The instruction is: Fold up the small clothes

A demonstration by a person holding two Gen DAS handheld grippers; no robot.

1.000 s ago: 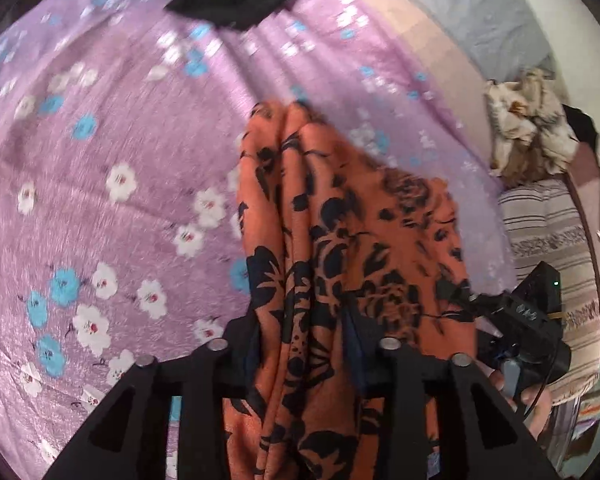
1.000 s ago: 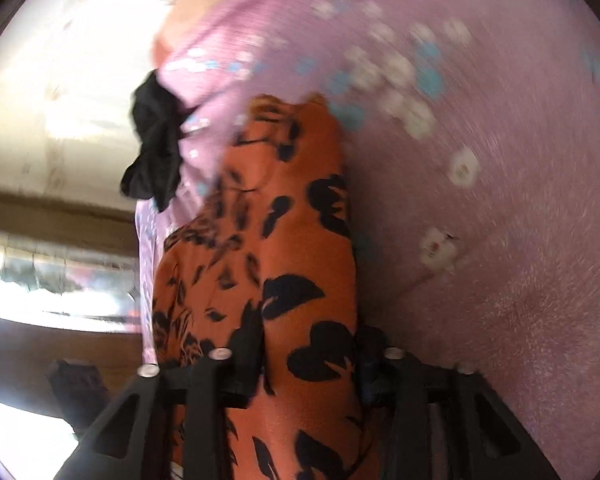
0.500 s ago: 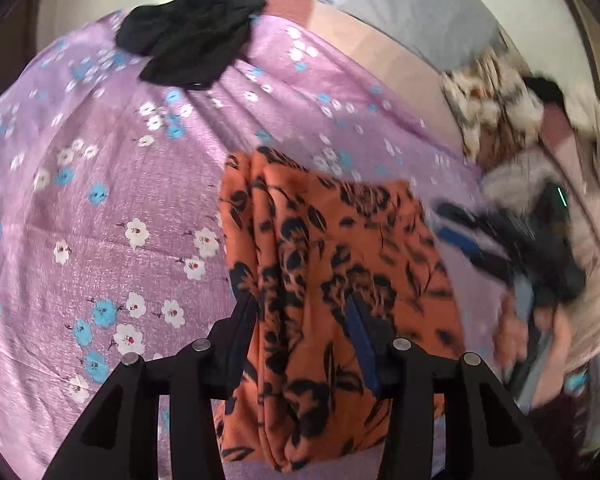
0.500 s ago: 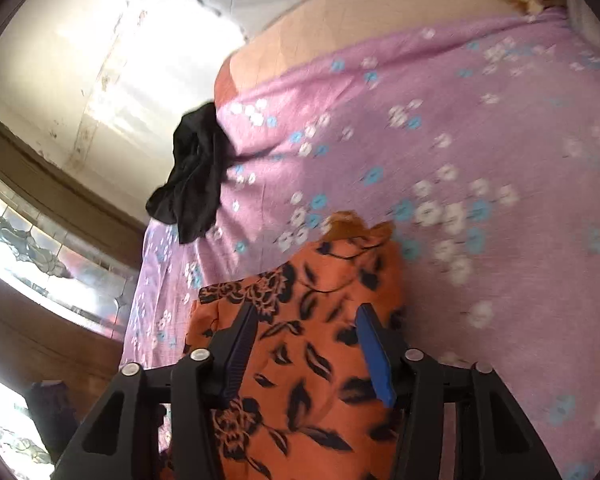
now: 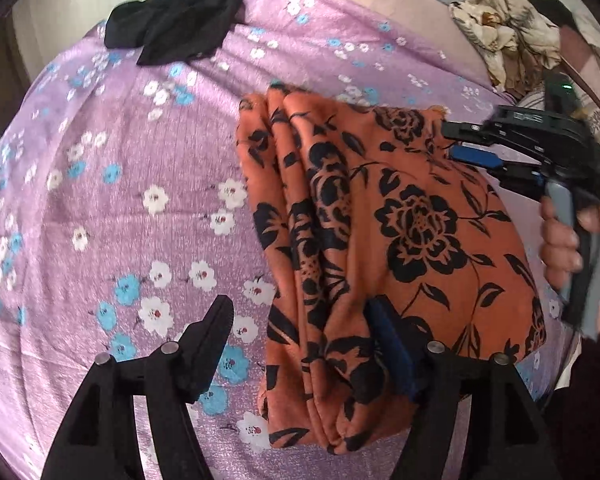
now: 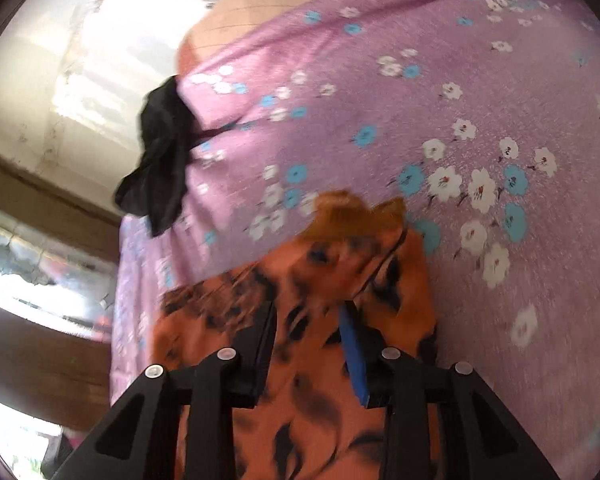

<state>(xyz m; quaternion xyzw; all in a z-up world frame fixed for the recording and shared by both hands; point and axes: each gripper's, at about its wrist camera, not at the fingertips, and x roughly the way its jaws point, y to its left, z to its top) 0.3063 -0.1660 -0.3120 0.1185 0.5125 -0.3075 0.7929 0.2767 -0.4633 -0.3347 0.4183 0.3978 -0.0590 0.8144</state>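
Observation:
An orange garment with black flowers (image 5: 400,220) lies folded into a flat rectangle on the purple flowered bedsheet (image 5: 120,200). My left gripper (image 5: 300,314) stands over its near left edge, jaws opening. The left finger is off the cloth over the sheet, and the blue-padded right finger rests on the fabric, nothing pinched. A person's hand holds my right gripper (image 5: 450,142) at the garment's far right corner. In the right wrist view the right gripper (image 6: 308,316) hovers above the orange garment (image 6: 320,400), jaws narrowing, with no cloth visibly clamped between the pads.
A crumpled black garment (image 5: 180,20) lies at the far edge of the sheet, and shows as the black garment (image 6: 160,160) by the bed's side. A heap of patterned clothes (image 5: 504,32) sits at the far right. A pale wall and a window (image 6: 40,260) border the bed.
Both grippers held the hanging orange garment a second ago. It now lies flat on the sheet. The left jaws have spread off it, and the right gripper has let go and drawn back.

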